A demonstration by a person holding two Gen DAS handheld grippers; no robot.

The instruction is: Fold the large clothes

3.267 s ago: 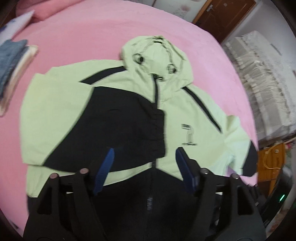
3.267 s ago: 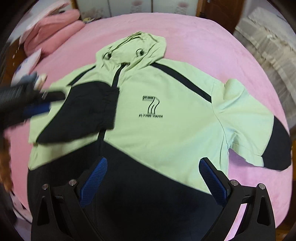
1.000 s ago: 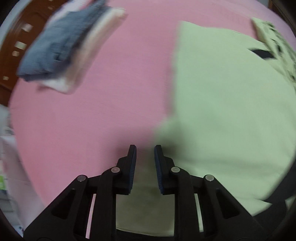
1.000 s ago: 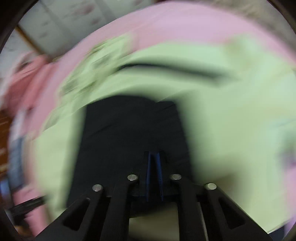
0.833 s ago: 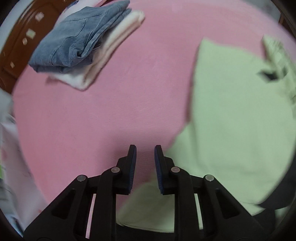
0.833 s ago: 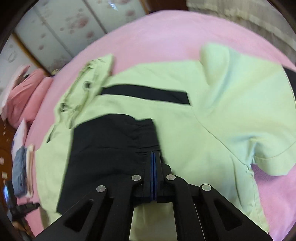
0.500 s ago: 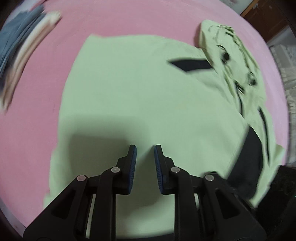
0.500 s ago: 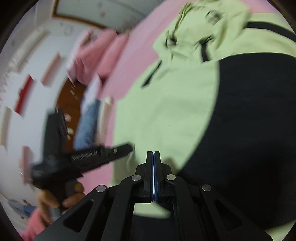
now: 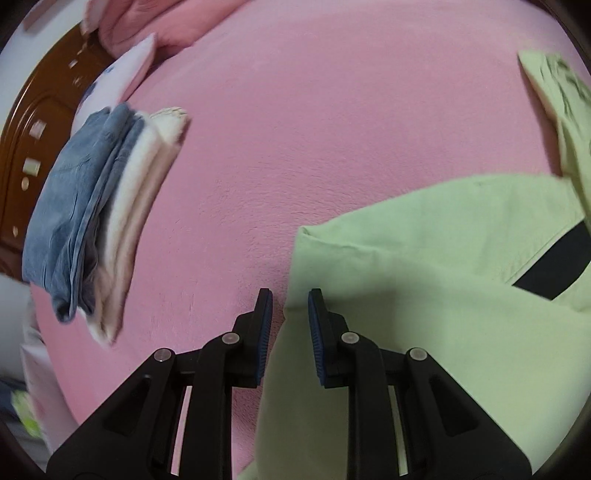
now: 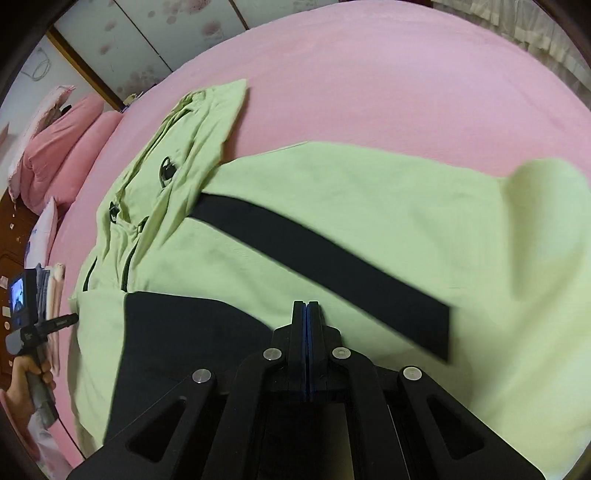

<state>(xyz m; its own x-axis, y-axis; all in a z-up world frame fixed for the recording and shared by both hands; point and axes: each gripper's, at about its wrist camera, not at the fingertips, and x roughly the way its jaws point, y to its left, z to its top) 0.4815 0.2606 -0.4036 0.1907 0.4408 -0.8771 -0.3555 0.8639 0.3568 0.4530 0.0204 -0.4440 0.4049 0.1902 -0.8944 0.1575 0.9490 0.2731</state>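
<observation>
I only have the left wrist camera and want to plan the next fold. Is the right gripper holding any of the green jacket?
Observer: No. The right gripper is shut with nothing between its pads, above the jacket.
Operator: Is a sleeve folded in?
Observer: Yes, one sleeve, black at its end, lies across the chest.
Operator: And the hood?
Observer: The hood lies flat on the bed, toggles up, toward the pink pillows.

A pink-covered bed (image 10: 369,74) fills the room, with a brown wooden headboard (image 9: 22,122) and pale flowered wall panels (image 10: 155,33) behind.
</observation>
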